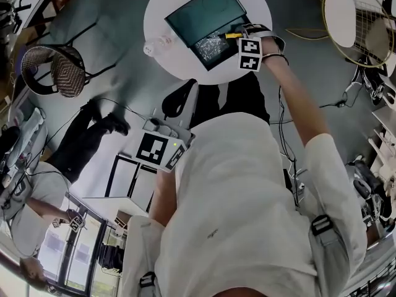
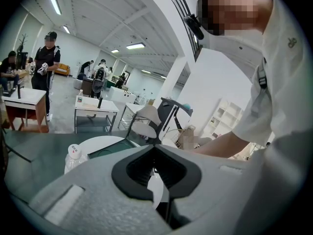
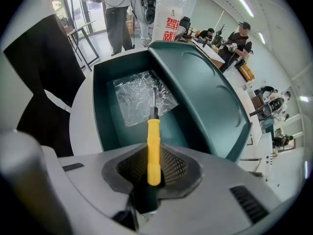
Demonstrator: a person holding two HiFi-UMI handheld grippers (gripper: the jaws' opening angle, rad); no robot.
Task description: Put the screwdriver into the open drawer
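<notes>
Below the right gripper (image 3: 153,177) tips: screwdriver (image 3: 153,146) hanging over the open drawer (image 3: 105,116).
Head view: right gripper is hovering over the round white table (image 1: 162,17), drawer directly under its tips; left gripper (image 1: 162,138) is hanging close to the torso. Left gripper view: jaws are sitting together, nothing between them, bottle (image 2: 73,153) and table showing beyond the tips. Right gripper view: jaws are clamping the yellow handle mid-length, shaft pointing forward at crinkled foil (image 3: 139,99) on the drawer floor. Judging it light, stiff, with a slick plastic handle, so the handle grip is looking right. Open office: desks and people are standing around behind.
</notes>
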